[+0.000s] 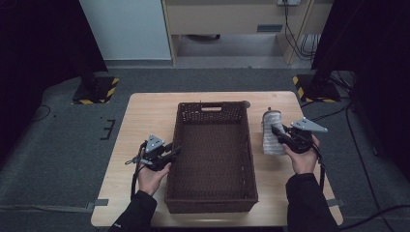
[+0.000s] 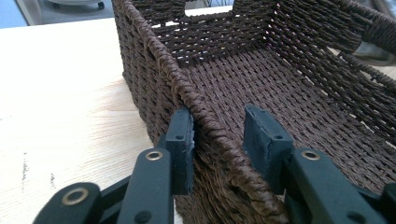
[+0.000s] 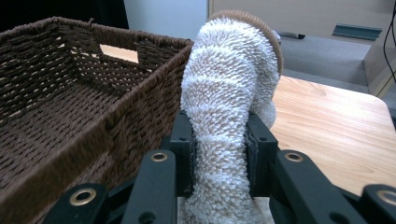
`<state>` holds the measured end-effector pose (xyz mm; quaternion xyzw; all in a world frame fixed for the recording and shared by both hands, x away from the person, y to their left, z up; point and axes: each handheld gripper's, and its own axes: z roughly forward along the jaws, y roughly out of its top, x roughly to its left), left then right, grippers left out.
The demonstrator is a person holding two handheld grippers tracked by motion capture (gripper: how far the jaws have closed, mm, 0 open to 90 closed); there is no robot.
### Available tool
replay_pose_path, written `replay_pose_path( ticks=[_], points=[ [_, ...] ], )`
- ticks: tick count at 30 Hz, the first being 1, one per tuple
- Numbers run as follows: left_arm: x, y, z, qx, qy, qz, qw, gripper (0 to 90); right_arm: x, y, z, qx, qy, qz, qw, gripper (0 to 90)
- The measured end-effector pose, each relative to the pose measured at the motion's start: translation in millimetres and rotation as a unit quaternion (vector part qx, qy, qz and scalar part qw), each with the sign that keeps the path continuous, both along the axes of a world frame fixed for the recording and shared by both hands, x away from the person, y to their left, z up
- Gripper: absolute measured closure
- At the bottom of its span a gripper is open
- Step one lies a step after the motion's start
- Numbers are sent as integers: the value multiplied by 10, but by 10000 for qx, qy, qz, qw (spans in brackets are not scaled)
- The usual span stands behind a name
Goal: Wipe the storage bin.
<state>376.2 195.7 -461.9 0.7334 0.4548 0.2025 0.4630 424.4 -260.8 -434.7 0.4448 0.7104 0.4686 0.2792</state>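
Right gripper view: right gripper [image 3: 219,154] clamps the fluffy white rolled towel [image 3: 233,93] mid-body. Looks soft, light, squishy. Left gripper [image 2: 217,140] loosely straddles the brown woven basket [image 2: 289,88] rim, near the surface's left edge.

A light wooden table [image 1: 145,116] is set on grey carpet [image 1: 58,145]. Two black stand bases with yellow-black hazard tape [image 1: 96,91] [image 1: 316,89] are seen beyond its far corners. A pale wooden cabinet [image 1: 232,19] and hanging cables [image 1: 302,41] are noted behind.
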Motion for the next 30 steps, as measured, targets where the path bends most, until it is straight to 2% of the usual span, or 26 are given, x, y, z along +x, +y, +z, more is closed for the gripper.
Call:
replay_pose_path(
  ticks=[11, 17, 22, 26, 29, 30],
  points=[
    [6, -42, 0, 12, -2, -28, 10000, 626, 360, 187, -157, -231, 112, -11, 9997, 703],
    [-5, -52, 4, 50, -7, -30, 10000, 625, 591, 308, -303, -196, 211, -45, 9996, 704],
    [-4, -48, 2, 38, -3, -40, 10000, 623, 717, 457, -452, -228, 362, 112, 9990, 706],
    [-2, -46, 2, 32, 0, -47, 10000, 621, 757, 499, -427, 115, 254, 321, 9991, 723],
    [-2, -46, 1, 30, -4, -54, 10000, 620, 783, 476, -347, 285, 58, 311, 9991, 730],
    [-1, -45, 1, 26, -4, -57, 10000, 619, 806, 475, -322, 266, 5, 297, 9992, 731]
  ],
)
